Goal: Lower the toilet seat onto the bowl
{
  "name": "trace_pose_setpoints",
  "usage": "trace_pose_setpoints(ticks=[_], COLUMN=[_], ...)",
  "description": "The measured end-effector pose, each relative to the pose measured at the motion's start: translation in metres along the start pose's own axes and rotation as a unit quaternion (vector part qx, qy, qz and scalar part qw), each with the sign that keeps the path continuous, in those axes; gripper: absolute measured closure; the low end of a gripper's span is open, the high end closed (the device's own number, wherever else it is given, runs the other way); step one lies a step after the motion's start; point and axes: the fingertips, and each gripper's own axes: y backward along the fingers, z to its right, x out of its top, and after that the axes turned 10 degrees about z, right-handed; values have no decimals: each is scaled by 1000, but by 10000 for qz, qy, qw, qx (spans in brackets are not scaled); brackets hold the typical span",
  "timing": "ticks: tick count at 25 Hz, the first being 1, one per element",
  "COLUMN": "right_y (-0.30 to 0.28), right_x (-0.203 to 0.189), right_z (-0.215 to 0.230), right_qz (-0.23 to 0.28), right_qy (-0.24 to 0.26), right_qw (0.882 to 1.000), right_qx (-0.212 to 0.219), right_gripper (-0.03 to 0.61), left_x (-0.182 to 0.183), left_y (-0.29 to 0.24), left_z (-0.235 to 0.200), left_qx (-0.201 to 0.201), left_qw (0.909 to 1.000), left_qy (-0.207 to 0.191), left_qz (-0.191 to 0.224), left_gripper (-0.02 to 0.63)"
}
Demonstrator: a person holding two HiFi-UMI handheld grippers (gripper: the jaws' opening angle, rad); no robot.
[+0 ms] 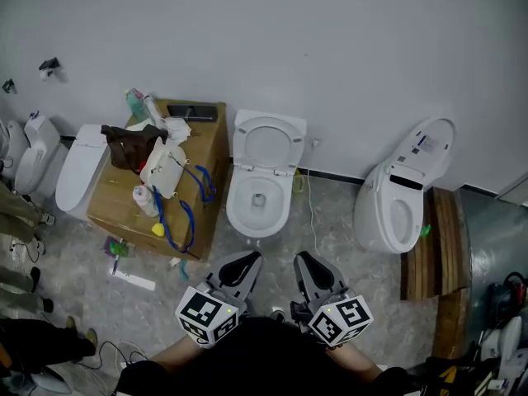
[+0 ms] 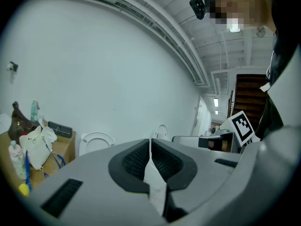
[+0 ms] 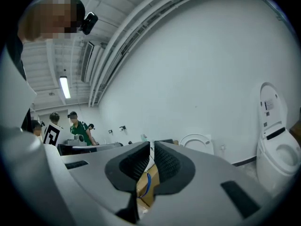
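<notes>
A cardboard box (image 1: 202, 180) stands on the floor at the left, carrying a brown bag (image 1: 126, 145), a white bag (image 1: 163, 170) and some bottles. Just to its right is the toilet bowl (image 1: 257, 203), open, with the toilet seat (image 1: 269, 143) raised upright against the wall behind it. The left gripper (image 1: 247, 259) hangs low in the head view, in front of the bowl and a little left of its middle. Its fingers (image 2: 136, 157) are pressed together with nothing between them, and the seat is well apart from them, ahead and slightly left in the left gripper view. The right gripper (image 1: 306, 259) is beside it, near but not touching. Its fingers (image 3: 167, 161) are likewise closed and empty, and the seat is far ahead and to their right in the right gripper view. Further right, a second toilet (image 1: 394, 209) with its lid up stands by a wooden pallet (image 1: 443, 238).
</notes>
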Motion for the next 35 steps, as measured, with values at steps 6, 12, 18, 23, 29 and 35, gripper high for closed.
trace_pose_setpoints(ticks=[6, 12, 18, 23, 29, 35], right_y=[-19, -26, -41, -66, -100, -143], right_x=[-16, -33, -43, -35, -16, 0], right_z=[-14, -15, -3, 12, 55, 102], right_qz=[-219, -394, -434, -394, -336, -404], right_qy=[-80, -149, -337, -403, -502, -629], right_qw=[9995, 9984, 9981, 9983, 9981, 9972], right_qx=[-204, -368, -273, -157, -79, 94], right_gripper=[528, 528, 528, 528, 528, 528], left_x=[-6, -18, -26, -17, -11, -5], left_y=[11, 17, 2, -17, -66, -126], left_z=[-28, -43, -52, -71, -88, -107], left_qx=[-140, -186, -207, 18, 149, 300], left_qw=[9993, 9983, 9976, 9985, 9985, 9983], left_qy=[344, 522, 580, 461, 472, 430], left_qz=[-88, -168, -305, -283, -245, -261], left_gripper=[588, 588, 588, 588, 588, 588])
